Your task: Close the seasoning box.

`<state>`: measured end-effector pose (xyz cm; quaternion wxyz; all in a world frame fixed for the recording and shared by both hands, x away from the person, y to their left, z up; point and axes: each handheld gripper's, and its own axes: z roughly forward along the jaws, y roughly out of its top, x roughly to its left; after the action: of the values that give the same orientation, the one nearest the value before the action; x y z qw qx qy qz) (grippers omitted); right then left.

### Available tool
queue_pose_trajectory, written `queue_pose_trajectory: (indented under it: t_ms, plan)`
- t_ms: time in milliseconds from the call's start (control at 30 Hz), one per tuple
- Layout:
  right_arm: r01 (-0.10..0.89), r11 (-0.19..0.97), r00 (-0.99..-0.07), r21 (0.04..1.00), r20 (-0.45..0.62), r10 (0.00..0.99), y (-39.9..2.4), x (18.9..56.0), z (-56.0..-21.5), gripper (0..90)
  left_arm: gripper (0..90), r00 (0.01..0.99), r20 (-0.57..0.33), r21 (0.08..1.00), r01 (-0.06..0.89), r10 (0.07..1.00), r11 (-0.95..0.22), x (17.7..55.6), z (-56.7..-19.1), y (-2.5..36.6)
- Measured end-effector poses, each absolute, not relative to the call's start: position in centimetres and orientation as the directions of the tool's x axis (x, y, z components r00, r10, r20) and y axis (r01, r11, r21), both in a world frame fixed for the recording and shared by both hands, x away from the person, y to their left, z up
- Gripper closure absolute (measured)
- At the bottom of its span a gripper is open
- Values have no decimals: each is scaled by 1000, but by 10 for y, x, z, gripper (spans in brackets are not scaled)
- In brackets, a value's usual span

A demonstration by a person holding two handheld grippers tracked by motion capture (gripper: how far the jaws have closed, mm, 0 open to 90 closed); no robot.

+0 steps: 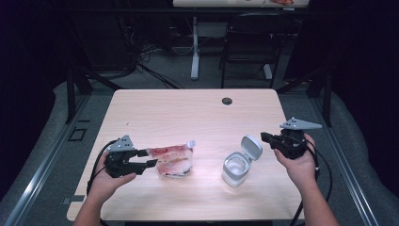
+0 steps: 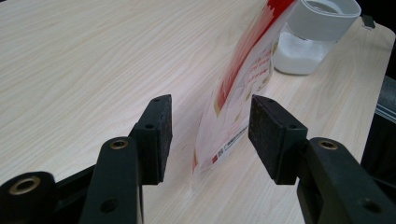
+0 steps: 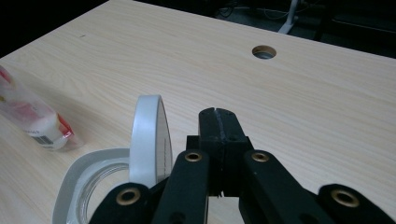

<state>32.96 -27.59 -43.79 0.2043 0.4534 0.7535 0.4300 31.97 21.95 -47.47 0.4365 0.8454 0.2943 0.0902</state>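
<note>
A red-and-white plastic pouch (image 1: pixel 171 160) stands on the table at front left. My left gripper (image 1: pixel 147 158) reaches it from the left. In the left gripper view, the pouch's (image 2: pixel 238 93) lower edge sits between the open jaws of my left gripper (image 2: pixel 210 135), with gaps to both pads. A clear container (image 1: pixel 235 168) with white contents stands at front right, its white flip lid (image 1: pixel 251 147) tilted up. My right gripper (image 1: pixel 267 138) hovers just right of the lid, shut with nothing in it. In the right gripper view, its closed tips (image 3: pixel 218 122) sit beside the raised lid (image 3: pixel 149 140).
The light wooden table (image 1: pixel 188 113) has a round cable hole (image 1: pixel 227 100) near its far edge. Beyond the table are a dark chair (image 1: pixel 251 42) and a desk leg (image 1: pixel 195 47) on the floor. Cables trail from both grippers off the near edge.
</note>
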Motion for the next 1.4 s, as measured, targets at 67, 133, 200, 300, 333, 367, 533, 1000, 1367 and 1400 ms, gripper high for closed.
queue_pose_trajectory:
  t_ms: [67,133,200,300,333,367,533,1000,1367,1400]
  plan:
    - [510,223,-507,831,81,858,-276,329,-438,900,501,811,-105,791,419,576,-446,320,-475,219]
    - [510,221,-510,831,86,856,-275,329,-440,900,501,813,-102,790,417,574,-449,320,-475,219]
    - [513,221,-517,830,93,851,-274,328,-441,900,501,811,-105,790,419,575,-448,320,-475,219]
    - [510,226,-529,830,96,843,-270,326,-443,900,501,810,-105,791,419,576,-446,320,-475,220]
    - [510,227,-532,830,97,841,-269,325,-443,900,501,811,-104,791,419,576,-446,320,-475,220]
    - [507,222,-533,833,101,840,-268,325,-444,900,501,811,-104,791,419,576,-446,320,-475,220]
    - [508,219,-545,833,113,831,-266,321,-445,900,501,811,-105,792,419,576,-445,319,-475,220]
    - [504,242,-578,829,116,807,-253,314,-451,900,500,810,-105,787,423,577,-450,320,-476,219]
    - [510,257,-599,821,125,791,-247,310,-459,898,500,811,-102,787,420,576,-453,319,-476,218]
    - [510,262,-603,820,123,788,-247,309,-460,896,500,811,-102,786,421,576,-453,319,-476,218]
